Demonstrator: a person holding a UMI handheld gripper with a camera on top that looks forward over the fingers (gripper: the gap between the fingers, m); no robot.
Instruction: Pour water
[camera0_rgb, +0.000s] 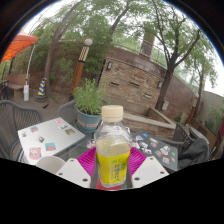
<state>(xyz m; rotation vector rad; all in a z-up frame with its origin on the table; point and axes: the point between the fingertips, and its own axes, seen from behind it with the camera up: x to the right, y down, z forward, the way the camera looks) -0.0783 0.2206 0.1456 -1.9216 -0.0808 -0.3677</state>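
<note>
One bottle (112, 150) is in front of me: clear plastic, a pale cream cap, yellow liquid in the lower part and a yellow label. It stands between my two fingers (73, 172), and the gripper (112, 172) seems clamped on its lower body, pink pads touching both sides. The bottle is upright, cap up, long axis vertical. Beyond it I see a potted plant (89, 103) and a table (45, 138).

Outdoor patio, trees (165, 35), stone wall (130, 85), daylight
</note>
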